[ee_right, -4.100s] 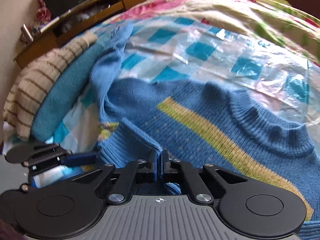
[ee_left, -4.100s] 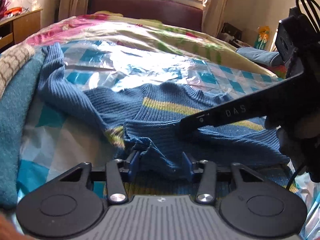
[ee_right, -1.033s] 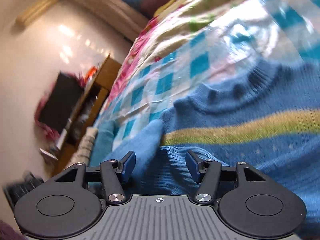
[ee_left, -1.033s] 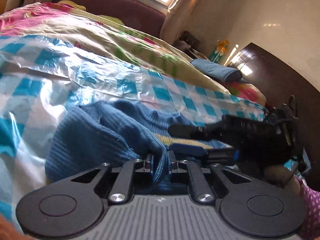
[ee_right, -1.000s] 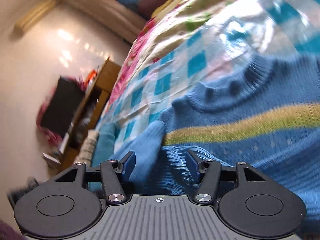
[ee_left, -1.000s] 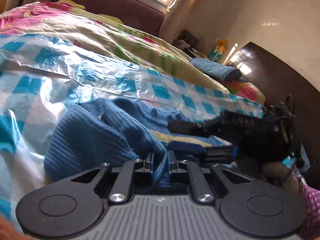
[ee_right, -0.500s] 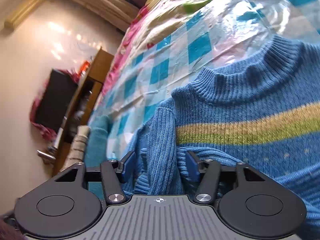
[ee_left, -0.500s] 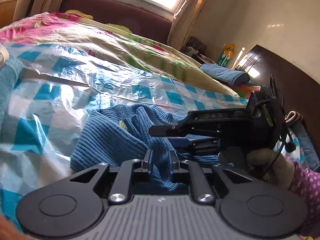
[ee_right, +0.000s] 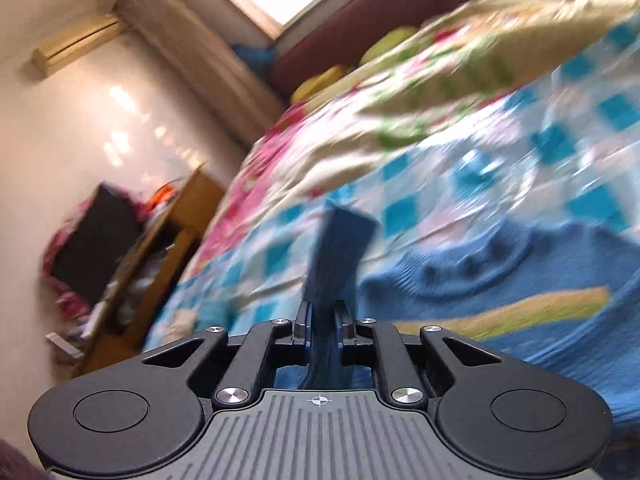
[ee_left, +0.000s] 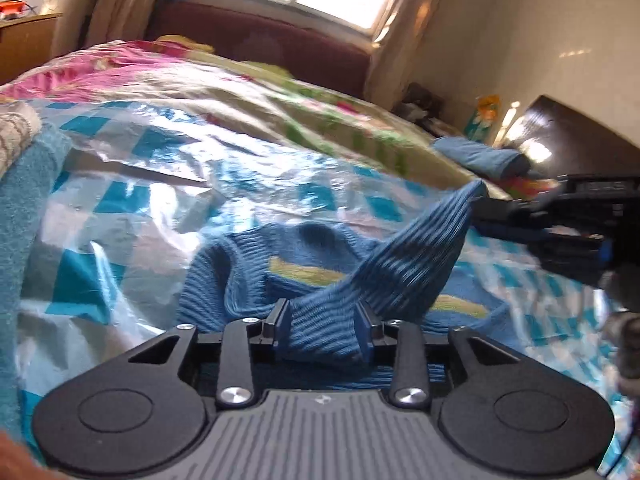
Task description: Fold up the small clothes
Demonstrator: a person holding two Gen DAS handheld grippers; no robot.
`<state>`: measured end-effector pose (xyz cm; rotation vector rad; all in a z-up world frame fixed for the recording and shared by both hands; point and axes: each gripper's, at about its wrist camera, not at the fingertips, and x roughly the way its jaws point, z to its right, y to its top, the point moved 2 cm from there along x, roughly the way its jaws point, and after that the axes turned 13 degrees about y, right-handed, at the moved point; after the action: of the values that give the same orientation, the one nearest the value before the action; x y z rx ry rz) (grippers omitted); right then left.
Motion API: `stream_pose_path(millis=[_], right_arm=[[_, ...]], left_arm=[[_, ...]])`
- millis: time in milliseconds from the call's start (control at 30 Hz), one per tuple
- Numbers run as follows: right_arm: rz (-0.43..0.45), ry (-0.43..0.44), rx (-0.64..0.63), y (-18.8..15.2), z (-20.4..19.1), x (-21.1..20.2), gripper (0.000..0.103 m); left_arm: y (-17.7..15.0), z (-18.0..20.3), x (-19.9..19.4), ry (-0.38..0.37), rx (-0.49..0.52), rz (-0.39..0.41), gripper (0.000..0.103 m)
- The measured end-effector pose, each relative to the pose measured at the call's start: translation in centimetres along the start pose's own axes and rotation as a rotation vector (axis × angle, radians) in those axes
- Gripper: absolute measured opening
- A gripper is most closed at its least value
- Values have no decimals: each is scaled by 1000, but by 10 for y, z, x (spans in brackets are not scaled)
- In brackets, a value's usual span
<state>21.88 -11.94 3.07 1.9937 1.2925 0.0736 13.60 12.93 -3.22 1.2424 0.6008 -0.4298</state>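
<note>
A blue ribbed sweater [ee_left: 248, 272] with a yellow-green stripe lies on the plastic-covered checked bedspread [ee_left: 160, 184]. One sleeve [ee_left: 412, 264] is stretched up from my left gripper [ee_left: 323, 330] to my right gripper [ee_left: 504, 208] at the right. My left gripper's jaws stand apart with the sleeve's base lying between them. In the right wrist view my right gripper [ee_right: 322, 326] is shut on the sleeve cuff [ee_right: 340, 248], which stands up in front of it. The sweater body [ee_right: 520, 280] lies to its right.
A teal and a striped folded garment [ee_left: 24, 168] lie at the left edge of the bed. A blue rolled item [ee_left: 480, 156] lies at the far right. A wooden desk [ee_right: 160, 264] with clutter stands beside the bed. A headboard [ee_left: 260, 44] is under the window.
My left gripper has opened from its pinch on the sweater. My right gripper has shut on the sleeve cuff and pulled it up and to the right, stretching the sleeve.
</note>
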Motion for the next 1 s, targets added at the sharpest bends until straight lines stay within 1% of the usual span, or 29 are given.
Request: stream_pose_path(millis=[33,67,100,167,233,267,367,500,600,733,800,933,1000], right_arm=[[-3,-16,-6,0,1,1,17],[-5,-24,0,-1,3,2,21],[-9,-24,8,-2,6,2,23],[-19,-34,15,-8,14,-2,26],[-36,-64,6,-16,22,-2,29],[-46,-85,2,-18,28,-2,29],[-70,-136,31,-21,51,2,30],[-51,-153,144,-17,87,14,30],[-41,-136,201,-15,104,25,30],[-61,-76,246,-18,111,40,30],[-57,-62,262,-20,114,45,30],[-17,-20,339,-23,125,45,30],[-4,-15,349,-23,125,43,29]], left_arm=[[0,0,3,41,5,-2,40],[-1,-1,5,80,3,-6,40],[-1,-3,6,104,-5,-6,40],[-3,-9,5,138,-26,3,42],[-3,-15,5,176,-33,15,44],[-4,-18,6,182,-41,16,45],[-7,-22,10,180,-67,11,46],[-12,-19,11,185,-49,22,46],[-13,-17,12,182,-38,30,47],[-15,-20,15,167,-58,21,47],[-15,-22,15,161,-69,19,47],[-16,-21,15,161,-68,25,47],[-16,-21,14,160,-67,31,47]])
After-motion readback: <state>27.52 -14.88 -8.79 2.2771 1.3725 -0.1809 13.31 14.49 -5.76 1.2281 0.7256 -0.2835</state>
